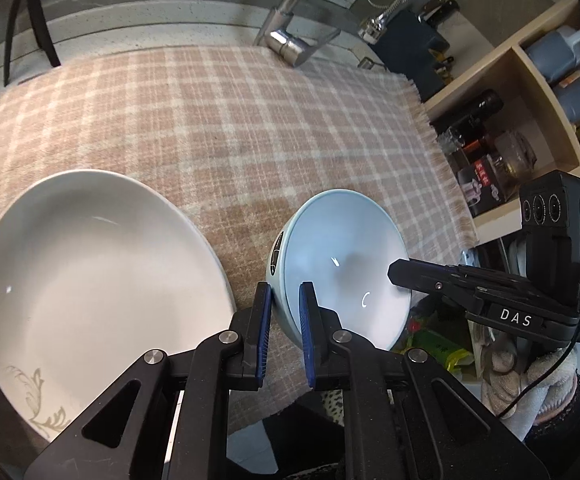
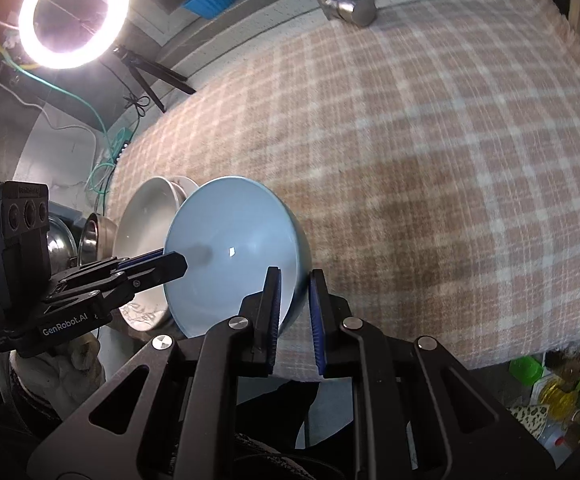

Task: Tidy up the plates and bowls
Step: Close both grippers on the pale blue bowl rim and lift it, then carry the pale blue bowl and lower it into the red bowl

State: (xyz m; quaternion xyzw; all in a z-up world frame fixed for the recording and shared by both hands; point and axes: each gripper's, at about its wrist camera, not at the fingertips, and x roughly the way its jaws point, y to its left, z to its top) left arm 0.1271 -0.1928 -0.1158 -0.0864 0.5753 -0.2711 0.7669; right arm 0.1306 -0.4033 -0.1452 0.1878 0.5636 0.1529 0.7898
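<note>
The pale blue glazed ceramic bowl (image 1: 342,268) is tilted above the near edge of the checked pink-and-cream cloth (image 1: 218,120) that covers the surface. The left tool (image 1: 286,312) is closed on one side of its rim, and the right tool (image 2: 295,304) is closed on the opposite side. Just beside it, to the left, lies the white shallow plate with a leaf pattern (image 1: 90,280). Behind the bowl the cloth is free up to the metal faucet (image 1: 290,46).
</note>
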